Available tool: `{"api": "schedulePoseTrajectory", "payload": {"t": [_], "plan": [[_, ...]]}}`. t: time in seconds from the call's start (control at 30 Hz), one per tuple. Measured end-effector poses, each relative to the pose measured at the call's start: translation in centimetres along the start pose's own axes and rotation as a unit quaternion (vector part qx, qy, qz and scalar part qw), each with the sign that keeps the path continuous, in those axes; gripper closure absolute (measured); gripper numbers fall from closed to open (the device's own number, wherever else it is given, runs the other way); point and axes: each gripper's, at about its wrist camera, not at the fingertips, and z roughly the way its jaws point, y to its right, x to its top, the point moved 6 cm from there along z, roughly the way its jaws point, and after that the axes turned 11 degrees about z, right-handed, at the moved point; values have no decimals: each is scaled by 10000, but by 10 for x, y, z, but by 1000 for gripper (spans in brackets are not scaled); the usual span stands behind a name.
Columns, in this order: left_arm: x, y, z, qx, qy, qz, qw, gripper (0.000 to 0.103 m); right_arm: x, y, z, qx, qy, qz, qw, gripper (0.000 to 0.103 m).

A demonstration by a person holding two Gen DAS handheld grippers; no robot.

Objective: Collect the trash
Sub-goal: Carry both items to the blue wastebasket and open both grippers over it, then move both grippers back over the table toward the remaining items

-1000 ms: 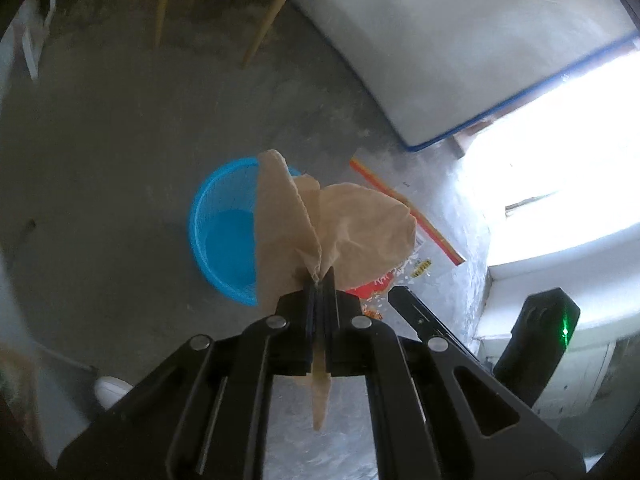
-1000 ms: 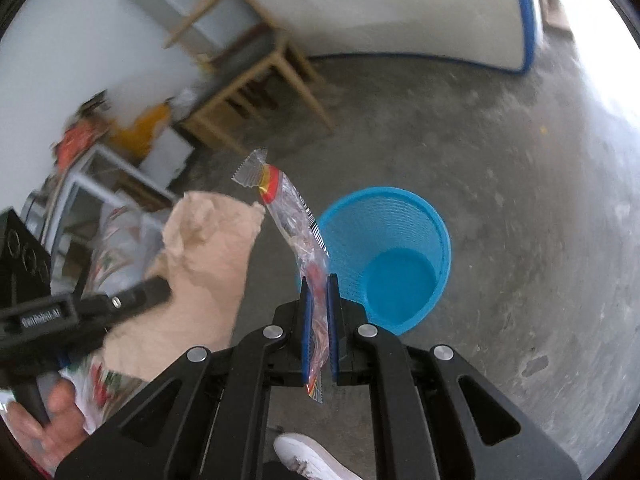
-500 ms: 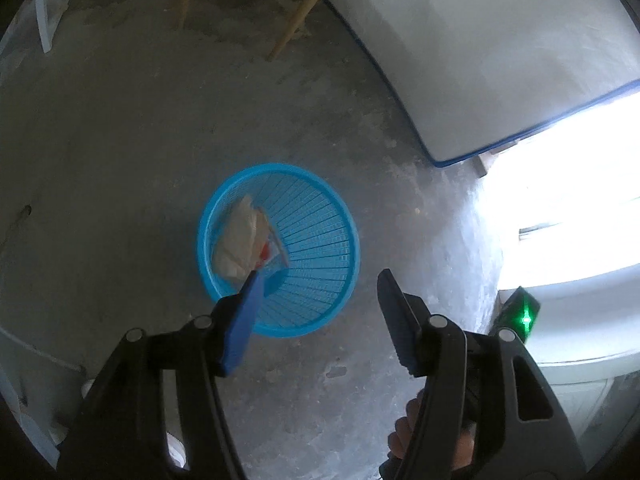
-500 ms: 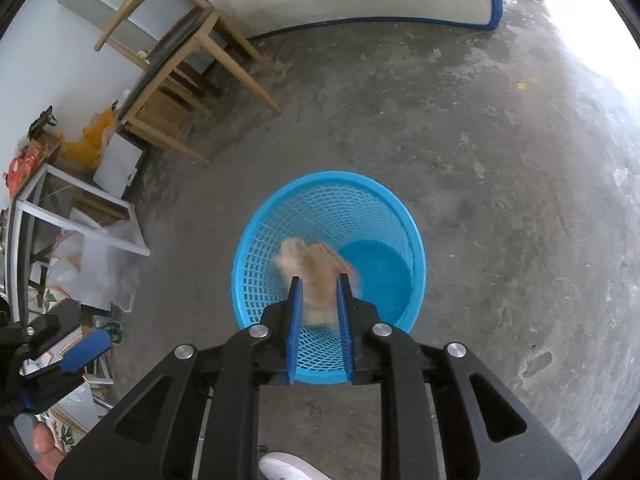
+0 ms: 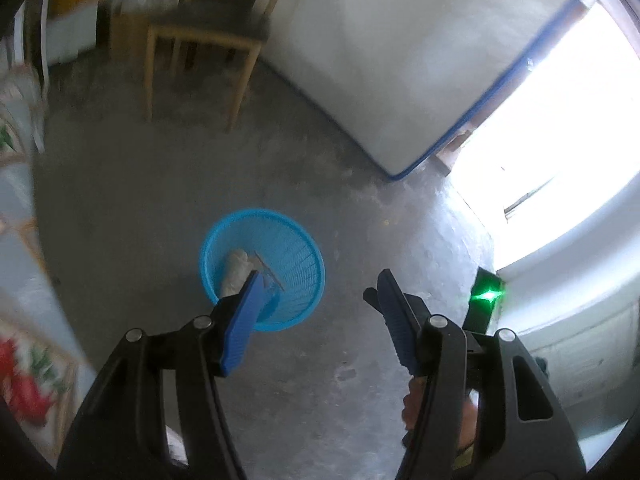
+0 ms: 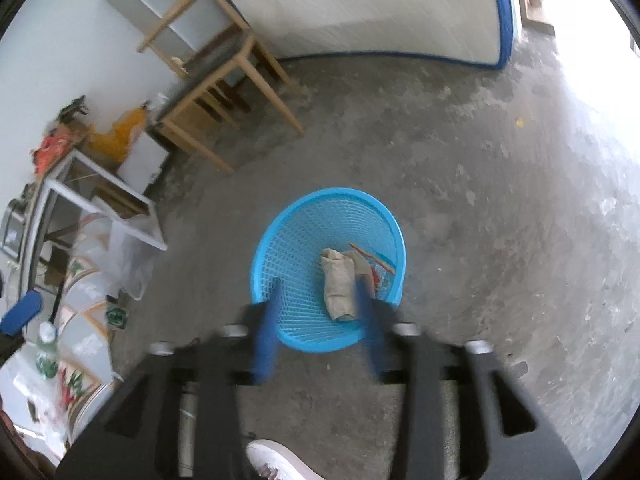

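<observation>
Right gripper [image 6: 316, 312] blurring as jaws are opening, fingers smeared, hiding near rim of blue basket [image 6: 280, 216]. Left gripper's finger [image 5: 244, 316] covering basket's near wall and end of crumpled brown paper [image 5: 236, 270]. Wrapper [image 6: 378, 270] print too small to read. White shoe [image 6: 280, 462] getting cut by bottom edge.

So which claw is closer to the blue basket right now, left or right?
Right, as far as the views show. The right claw, opening and empty, hangs just over the blue basket's near rim. The left claw, empty too, sits farther back, beside it.
</observation>
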Motion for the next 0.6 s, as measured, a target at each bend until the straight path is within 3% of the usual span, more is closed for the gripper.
{"api": "schedulePoseTrajectory", "payload": {"t": [0.07, 0.2, 0.27, 0.4, 0.47, 0.6], "plan": [[-9, 13, -28, 21, 150, 93, 9998, 38, -11, -6, -17, 132, -65, -163, 9998, 48], [-46, 22, -79, 220, 389, 88, 9990, 36, -28, -25, -41, 355, -243, -417, 9982, 44], [-68, 18, -95, 331, 402, 10, 9986, 29, -37, -42, -56, 559, -324, -589, 9962, 43], [-115, -3, -139, 744, 336, -107, 9966, 28, -53, -77, -77, 966, -424, -878, 9905, 38], [-135, -13, -159, 928, 338, -190, 9949, 21, -63, -99, -84, 1189, -561, -1031, 9859, 36], [-177, -37, -200, 1402, 499, -397, 9881, 15, -88, -138, -91, 1531, -927, -1290, 9754, 36]]}}
